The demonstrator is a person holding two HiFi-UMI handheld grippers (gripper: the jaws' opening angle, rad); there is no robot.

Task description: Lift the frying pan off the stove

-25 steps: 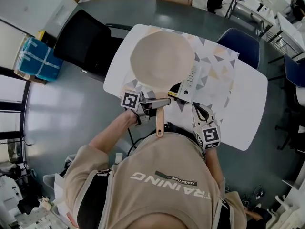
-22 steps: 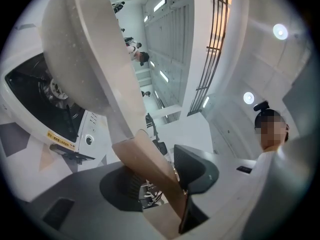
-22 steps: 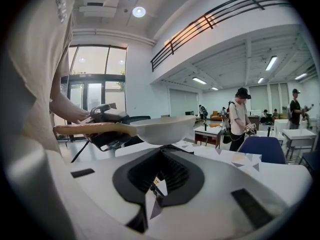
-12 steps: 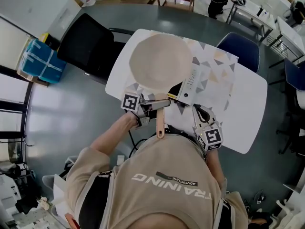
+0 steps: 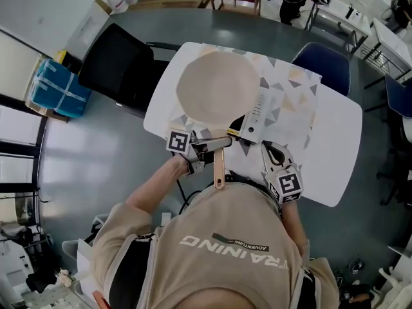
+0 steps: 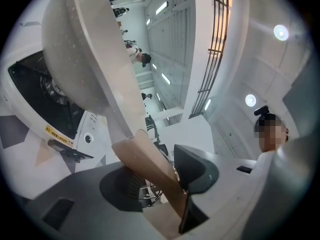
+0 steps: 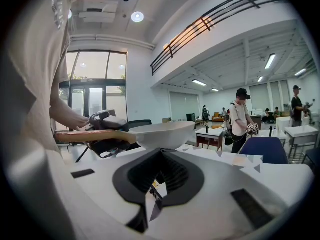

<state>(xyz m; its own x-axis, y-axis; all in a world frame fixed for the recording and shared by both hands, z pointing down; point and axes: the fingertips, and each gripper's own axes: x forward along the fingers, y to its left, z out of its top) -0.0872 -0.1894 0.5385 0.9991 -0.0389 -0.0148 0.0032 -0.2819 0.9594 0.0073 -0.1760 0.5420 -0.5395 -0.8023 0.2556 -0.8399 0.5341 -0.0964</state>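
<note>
Left gripper view: left gripper (image 6: pixel 165 181) is clamping the wooden handle (image 6: pixel 150 166) of the frying pan (image 6: pixel 82 49), which is sitting over the stove (image 6: pixel 47 101); clearance unclear. The long lever is risking the pan twisting or sagging in the pads. Right gripper (image 5: pixel 269 153) is idling closed, empty.

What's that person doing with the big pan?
A person is holding a two-jaw gripper in each hand. The left gripper is clamped on the wooden handle of the frying pan, which looks raised just above the stove on the table. The right gripper hangs nearby, shut and empty.
</note>
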